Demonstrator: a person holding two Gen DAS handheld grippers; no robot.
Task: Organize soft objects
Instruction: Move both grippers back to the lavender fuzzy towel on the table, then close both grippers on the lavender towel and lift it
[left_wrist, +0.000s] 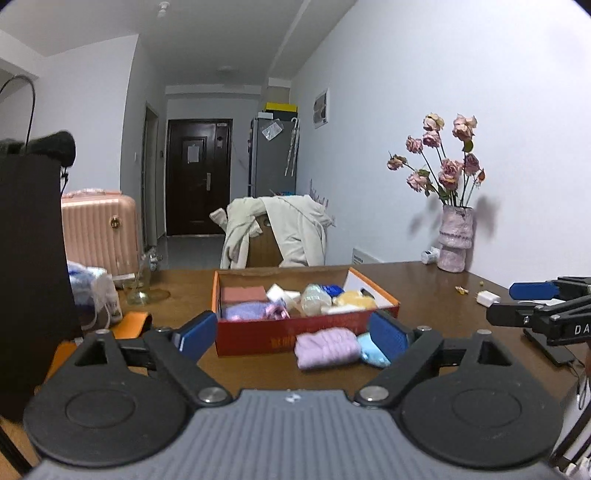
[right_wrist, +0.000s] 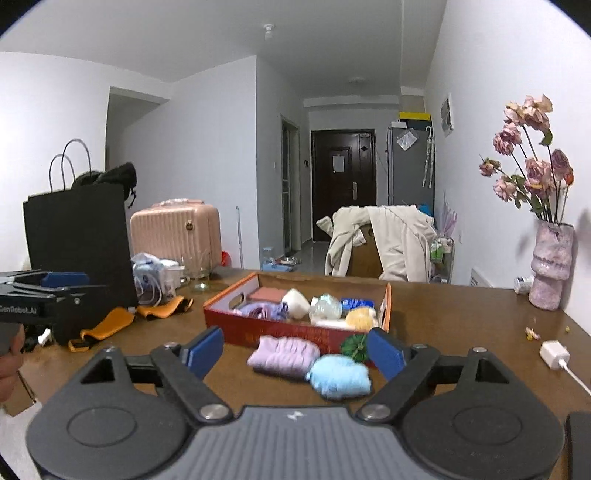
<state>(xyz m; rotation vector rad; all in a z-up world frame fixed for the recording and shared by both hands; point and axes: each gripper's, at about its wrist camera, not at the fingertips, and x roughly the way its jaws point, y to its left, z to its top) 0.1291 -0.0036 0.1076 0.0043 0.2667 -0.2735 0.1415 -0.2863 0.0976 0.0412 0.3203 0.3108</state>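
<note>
I read this as the gap between picks: both left tongs (left_wrist: 293, 334) and right tongs (right_wrist: 295, 352) stand wide with nothing in them. The lilac roll (right_wrist: 283, 357) and blue roll (right_wrist: 340, 376) lie touching on the surface (right_wrist: 461, 325), just in front of the box (right_wrist: 291, 332). A green thing (right_wrist: 354, 346) beside them is too blurred to name. Next I'd close on one roll and lift it over the box's near wall; the surface to the right is open.

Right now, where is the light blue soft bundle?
The light blue bundle lies on the table in front of the red box, touching the right side of the lilac bundle.
</note>
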